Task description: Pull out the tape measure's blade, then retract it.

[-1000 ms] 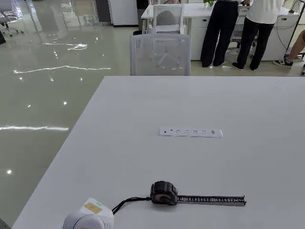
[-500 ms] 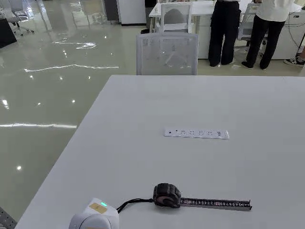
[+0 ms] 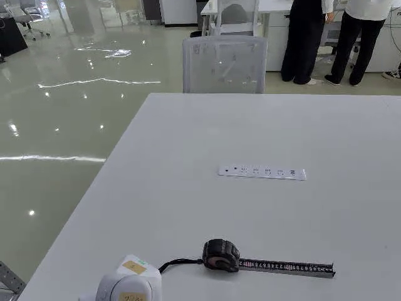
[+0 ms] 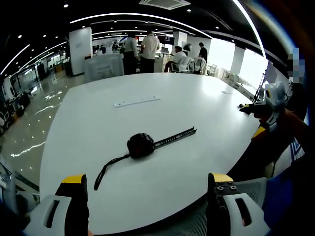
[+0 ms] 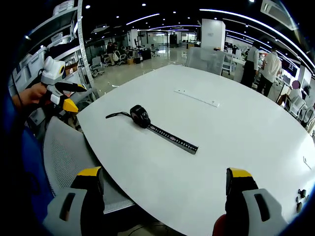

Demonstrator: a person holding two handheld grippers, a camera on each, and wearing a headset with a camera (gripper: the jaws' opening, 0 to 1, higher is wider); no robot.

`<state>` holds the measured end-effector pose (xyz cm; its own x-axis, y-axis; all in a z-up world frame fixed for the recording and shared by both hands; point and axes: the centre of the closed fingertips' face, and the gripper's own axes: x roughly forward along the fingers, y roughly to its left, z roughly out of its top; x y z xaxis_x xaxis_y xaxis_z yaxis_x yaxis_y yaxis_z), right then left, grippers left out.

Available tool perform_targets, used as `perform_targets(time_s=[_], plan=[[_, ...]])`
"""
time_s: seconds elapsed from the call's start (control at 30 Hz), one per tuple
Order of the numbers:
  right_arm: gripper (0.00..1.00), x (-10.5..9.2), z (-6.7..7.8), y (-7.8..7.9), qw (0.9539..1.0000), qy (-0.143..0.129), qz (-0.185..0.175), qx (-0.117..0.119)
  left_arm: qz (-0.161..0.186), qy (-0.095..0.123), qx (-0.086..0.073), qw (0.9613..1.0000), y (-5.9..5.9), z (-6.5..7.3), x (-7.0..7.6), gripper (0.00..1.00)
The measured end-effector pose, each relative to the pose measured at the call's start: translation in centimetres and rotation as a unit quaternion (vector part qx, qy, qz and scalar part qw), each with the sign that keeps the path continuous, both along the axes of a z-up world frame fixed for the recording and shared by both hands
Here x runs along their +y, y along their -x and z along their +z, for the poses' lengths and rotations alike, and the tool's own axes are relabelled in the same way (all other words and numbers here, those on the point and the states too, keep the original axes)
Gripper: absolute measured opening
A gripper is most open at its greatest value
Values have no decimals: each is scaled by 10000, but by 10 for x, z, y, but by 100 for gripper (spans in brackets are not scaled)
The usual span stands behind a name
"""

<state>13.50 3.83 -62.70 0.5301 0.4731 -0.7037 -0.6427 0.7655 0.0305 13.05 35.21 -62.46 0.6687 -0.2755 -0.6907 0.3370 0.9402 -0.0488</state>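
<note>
The blade [image 3: 287, 268] lay drawn out on the table [image 3: 250, 125], left claw [image 4: 147, 179] and right claw [image 5: 165, 173] released and clear of the tape measure [image 3: 220, 254]; retraction next likely required grasping it.

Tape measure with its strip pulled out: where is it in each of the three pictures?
Head view: tape measure low centre, blade running right.
Left gripper view: tape measure at centre, blade pointing up-right.
Right gripper view: tape measure left of centre, blade running down-right.
Shared landmark: white power strip lying beyond it.
</note>
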Motion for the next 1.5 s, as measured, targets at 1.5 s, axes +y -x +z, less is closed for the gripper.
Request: perform_targets(time_s=[1.5], plan=[[97,15,-37,-37,9981,160,516,283,191,-21,94,9998,-41,-21,-10,97]])
